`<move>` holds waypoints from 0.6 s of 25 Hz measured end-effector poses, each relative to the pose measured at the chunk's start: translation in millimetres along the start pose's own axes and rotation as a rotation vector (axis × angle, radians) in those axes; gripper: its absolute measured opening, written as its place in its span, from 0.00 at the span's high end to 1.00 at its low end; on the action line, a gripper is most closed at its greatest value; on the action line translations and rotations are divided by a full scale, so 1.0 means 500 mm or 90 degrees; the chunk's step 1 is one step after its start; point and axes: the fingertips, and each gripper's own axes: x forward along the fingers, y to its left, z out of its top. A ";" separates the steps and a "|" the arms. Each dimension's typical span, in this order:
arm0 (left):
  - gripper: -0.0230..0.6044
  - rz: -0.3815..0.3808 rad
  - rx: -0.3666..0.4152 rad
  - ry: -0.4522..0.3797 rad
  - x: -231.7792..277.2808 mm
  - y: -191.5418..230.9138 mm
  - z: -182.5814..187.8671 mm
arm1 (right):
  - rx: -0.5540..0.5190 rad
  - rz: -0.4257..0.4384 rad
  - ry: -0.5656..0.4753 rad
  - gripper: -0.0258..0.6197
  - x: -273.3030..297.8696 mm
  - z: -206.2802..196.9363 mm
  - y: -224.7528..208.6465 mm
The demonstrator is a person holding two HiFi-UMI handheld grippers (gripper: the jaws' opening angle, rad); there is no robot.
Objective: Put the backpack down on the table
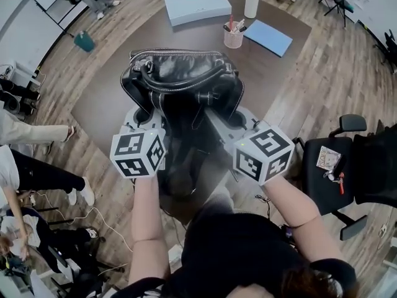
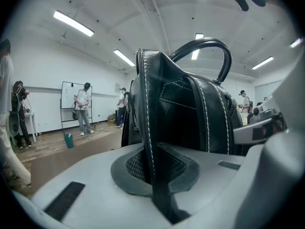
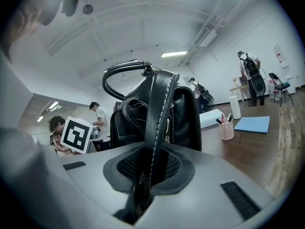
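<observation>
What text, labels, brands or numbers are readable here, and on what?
None legible.
Marker cubes: square patterns only, no words.
Card on the chair: print too small.
Whiteboard: marks too faint.
Backpack: no brand visible.

The backpack [image 1: 180,85], centre frame, is glossy black leather with white stitching and a metal zip. The table [image 1: 105,104] is smooth, matt dark brown, and the floor [image 1: 347,73] is wood planks. The left gripper [image 2: 155,175] and right gripper [image 3: 145,175] are matt grey plastic with rough black pads [image 2: 131,168].
</observation>
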 end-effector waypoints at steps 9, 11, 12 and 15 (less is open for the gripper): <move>0.90 -0.041 0.010 0.000 0.159 -0.013 0.014 | -0.004 -0.066 -0.020 0.89 0.050 0.020 -0.145; 0.90 -0.050 0.009 -0.002 0.192 -0.015 0.018 | -0.007 -0.082 -0.025 0.88 0.061 0.026 -0.174; 0.90 -0.055 0.010 -0.004 0.208 -0.017 0.020 | -0.009 -0.090 -0.028 0.88 0.065 0.028 -0.189; 0.90 -0.067 0.030 -0.008 0.256 -0.027 0.022 | -0.014 -0.117 -0.036 0.88 0.076 0.033 -0.235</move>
